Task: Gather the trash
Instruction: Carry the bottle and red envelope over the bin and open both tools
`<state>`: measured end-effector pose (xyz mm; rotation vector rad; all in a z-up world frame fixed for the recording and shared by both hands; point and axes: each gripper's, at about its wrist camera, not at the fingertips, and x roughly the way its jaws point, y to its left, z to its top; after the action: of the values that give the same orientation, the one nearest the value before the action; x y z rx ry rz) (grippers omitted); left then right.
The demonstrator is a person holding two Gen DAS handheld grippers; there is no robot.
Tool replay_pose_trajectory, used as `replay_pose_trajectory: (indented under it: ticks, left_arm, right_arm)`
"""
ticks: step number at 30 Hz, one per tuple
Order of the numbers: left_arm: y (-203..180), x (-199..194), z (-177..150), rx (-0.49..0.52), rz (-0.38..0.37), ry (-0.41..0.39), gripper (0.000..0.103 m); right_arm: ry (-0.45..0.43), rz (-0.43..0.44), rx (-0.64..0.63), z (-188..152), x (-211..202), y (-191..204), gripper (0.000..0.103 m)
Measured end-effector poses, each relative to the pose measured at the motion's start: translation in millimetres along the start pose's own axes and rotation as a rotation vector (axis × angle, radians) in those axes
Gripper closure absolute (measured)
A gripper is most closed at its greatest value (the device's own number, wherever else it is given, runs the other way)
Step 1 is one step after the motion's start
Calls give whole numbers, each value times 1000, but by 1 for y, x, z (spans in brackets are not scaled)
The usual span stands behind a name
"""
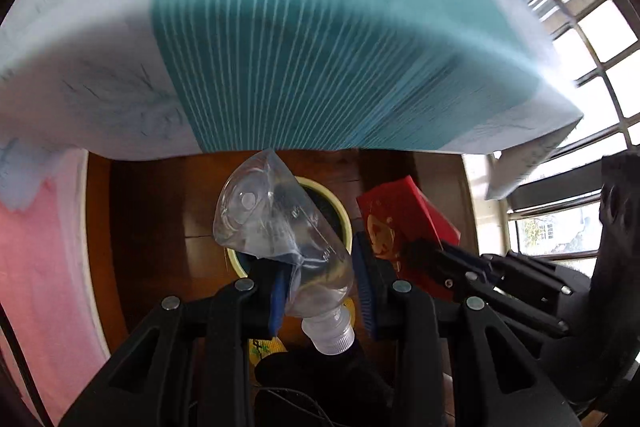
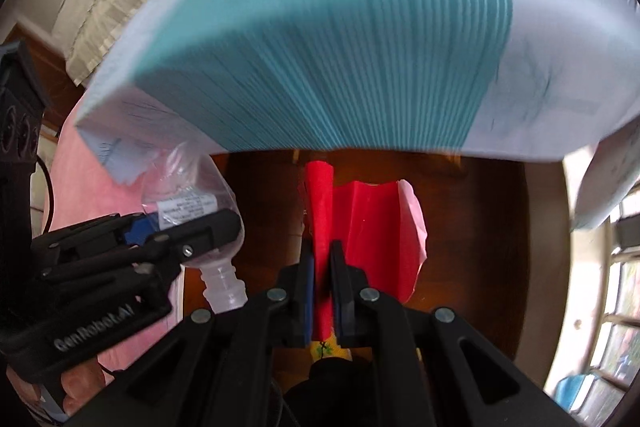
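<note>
A crushed clear plastic bottle [image 1: 276, 219] with a clear cap pointing back at the camera sits between the blue pads of my left gripper [image 1: 320, 267], which is shut on it. Right under the bottle is a round bin [image 1: 340, 215] with a pale yellow rim and a dark inside. To the right, my right gripper [image 1: 424, 251] holds a red paper envelope [image 1: 396, 211]. In the right wrist view my right gripper [image 2: 322, 251] is shut on the folded red envelope [image 2: 372, 227]. My left gripper [image 2: 188, 227] with the bottle [image 2: 188, 187] is close on the left.
A table edge covered by a teal striped cloth [image 1: 320, 27] on white fabric overhangs both grippers, blurred. Dark wooden floor [image 1: 160, 219] lies below, pink fabric [image 1: 40, 247] is at the left, and a barred window [image 1: 580, 7] is at the right. A hand [image 2: 80, 387] grips the left tool.
</note>
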<state>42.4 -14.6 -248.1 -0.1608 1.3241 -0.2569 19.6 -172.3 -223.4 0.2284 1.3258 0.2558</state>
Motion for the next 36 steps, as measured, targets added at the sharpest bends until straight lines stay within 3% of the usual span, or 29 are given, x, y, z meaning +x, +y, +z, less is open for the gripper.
replay_pose_trajectory:
  ticks: [11,18,21,22,23,29,36]
  left_arm:
    - [35,110,-13,-67,-32,33,75]
    - [49,160,-24,-78,-71,66,74]
    - [48,171,-25,-80,-72,77,63]
    - [50,173,-26,-82,-72,79,48]
    - [50,175,-28,-87,-73,80,39]
    - [60,172,-30,-112,-25,87,39]
    - [61,145,-36,-103,25,60,39]
  right_arm:
    - [41,49,130,-22,123,-58,96]
    - [70,64,155,-24,176,-75,93]
    - [75,70,159,-26,187,-76,92]
    - [75,71,161,-28,189,-76,92]
    - [79,71,165,-29,193,-78,92]
    - [126,52,192,-37,206,-82,86]
    - [112,39,191,-42,184,-77,78]
